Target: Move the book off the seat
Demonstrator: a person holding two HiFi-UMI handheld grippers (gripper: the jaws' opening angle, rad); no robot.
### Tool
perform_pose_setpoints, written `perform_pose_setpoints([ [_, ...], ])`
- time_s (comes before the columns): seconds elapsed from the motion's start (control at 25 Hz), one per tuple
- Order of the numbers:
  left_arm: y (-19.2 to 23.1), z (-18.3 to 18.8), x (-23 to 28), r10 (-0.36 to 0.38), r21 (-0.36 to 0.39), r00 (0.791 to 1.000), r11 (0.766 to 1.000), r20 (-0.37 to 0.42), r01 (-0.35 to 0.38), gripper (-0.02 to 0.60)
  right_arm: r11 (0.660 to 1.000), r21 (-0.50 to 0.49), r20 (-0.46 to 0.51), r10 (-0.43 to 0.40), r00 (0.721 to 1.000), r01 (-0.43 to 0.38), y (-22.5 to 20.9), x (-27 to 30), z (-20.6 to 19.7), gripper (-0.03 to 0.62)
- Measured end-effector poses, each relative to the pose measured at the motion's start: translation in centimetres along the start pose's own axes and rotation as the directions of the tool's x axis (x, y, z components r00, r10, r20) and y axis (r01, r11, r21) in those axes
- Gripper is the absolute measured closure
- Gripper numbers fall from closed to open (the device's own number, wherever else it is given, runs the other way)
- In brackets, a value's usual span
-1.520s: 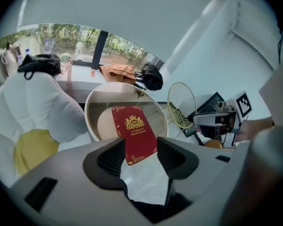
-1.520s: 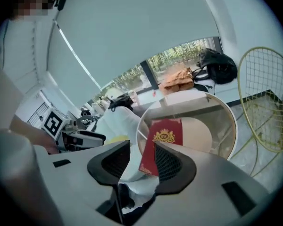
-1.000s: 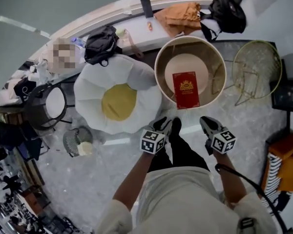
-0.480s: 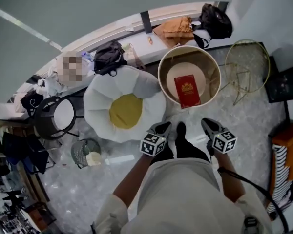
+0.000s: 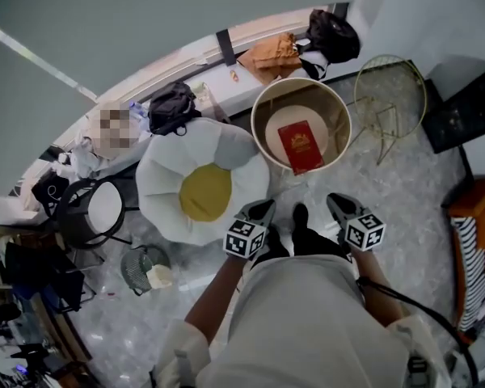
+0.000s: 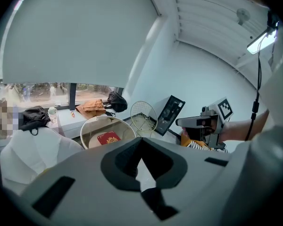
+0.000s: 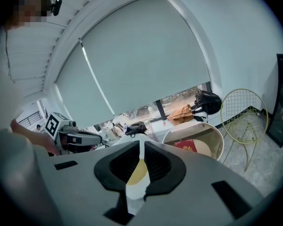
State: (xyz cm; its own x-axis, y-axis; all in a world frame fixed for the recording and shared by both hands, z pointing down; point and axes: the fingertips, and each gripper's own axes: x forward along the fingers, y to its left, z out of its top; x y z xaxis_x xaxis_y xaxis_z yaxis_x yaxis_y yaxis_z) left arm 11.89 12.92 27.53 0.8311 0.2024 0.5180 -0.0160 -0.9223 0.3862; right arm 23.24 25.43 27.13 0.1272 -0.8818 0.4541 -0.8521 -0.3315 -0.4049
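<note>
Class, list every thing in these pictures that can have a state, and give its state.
red book: lying flat on the round seat, unheld.
round seat: upright, holding the book.
left gripper: jaws just closed, shut, empty.
right gripper: shut, empty.
wire chair: upright, unoccupied.
window blind: drawn down almost fully.

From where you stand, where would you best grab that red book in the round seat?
Probably the near short edge of the red book, reached from above. It lies flat on the cushion, the round seat's tall wall rings it, and that end seems to overhang the cushion, leaving a jaw room underneath.
</note>
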Motion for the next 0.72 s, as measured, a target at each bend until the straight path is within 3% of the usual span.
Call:
perform_pose_setpoints([
  [0.36,-1.4,3.0,-0.3,-0.023,0.041,0.997,0.999,0.069,0.020,0.580,0.998,-0.060,0.039,0.033,0.999,-0.030,-0.2,-2.0,2.6,0.542],
  [0.72,-1.9,4.7,0.4,0.009,0.013,0.994,1.000,0.110,-0.011,0.580,0.994,-0.087,0.037,0.069,0.997,-0.066,-0.6,-3.2,4.0,0.548],
])
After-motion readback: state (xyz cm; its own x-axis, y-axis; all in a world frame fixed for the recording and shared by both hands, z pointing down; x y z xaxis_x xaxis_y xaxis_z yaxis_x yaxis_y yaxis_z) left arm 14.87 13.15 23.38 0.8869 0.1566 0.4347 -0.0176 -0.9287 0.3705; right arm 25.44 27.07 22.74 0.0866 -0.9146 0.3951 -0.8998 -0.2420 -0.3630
